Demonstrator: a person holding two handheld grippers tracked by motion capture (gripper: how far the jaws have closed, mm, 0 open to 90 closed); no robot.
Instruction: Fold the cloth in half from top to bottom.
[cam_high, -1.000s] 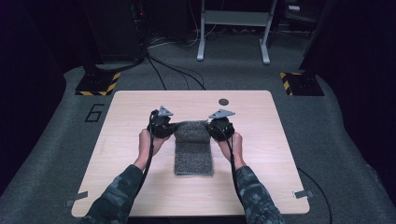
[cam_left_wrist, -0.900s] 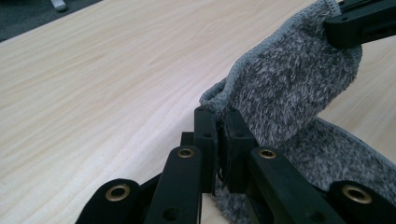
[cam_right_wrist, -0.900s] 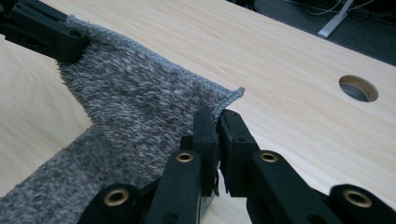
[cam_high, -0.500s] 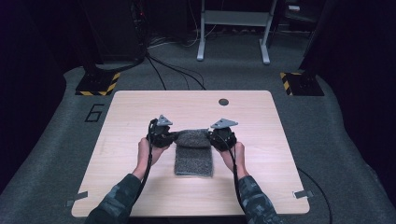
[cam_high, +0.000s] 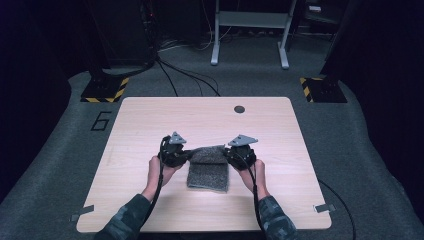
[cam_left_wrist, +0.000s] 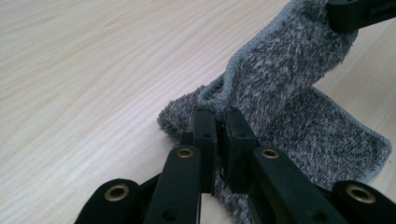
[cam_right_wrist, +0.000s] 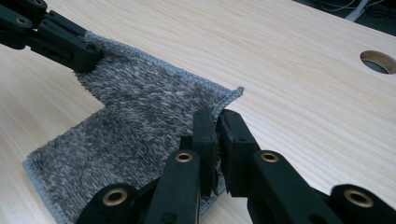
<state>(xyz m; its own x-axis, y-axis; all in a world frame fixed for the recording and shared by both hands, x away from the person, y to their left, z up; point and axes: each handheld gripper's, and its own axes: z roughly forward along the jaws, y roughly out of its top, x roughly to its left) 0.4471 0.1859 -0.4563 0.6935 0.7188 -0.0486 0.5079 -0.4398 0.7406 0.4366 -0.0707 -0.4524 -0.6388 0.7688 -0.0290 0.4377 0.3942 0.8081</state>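
A grey, fluffy, rectangular terry towel (cam_high: 208, 169) lies near the middle of the pale wooden table (cam_high: 150, 120), well on the person's side of the round cable hole (cam_high: 239, 109) in the table's far edge. The work in hand looks like folding this towel in half, far edge over near edge.

The left gripper (cam_high: 176, 156) has its black jaws pinched tight on the towel's far left corner, and the right gripper (cam_high: 239, 156) is clamped in the same way on the far right corner. In the left gripper view the jaws of that gripper (cam_left_wrist: 219, 135) nip the hemmed edge, with the cloth rising in a lifted flap toward the other gripper's jaws at the top right. In the right gripper view the right gripper (cam_right_wrist: 215, 133) holds the stitched corner, and the far edge runs taut to the left gripper's jaws at the top left.

So the grasp is made and the far edge is raised off the table and carried part of the way over the towel's lower half, which rests flat. By my judgement the fold is about halfway: what is left is to bring the held edge on to the towel's near edge, lay it down with the corners matched, and let go.
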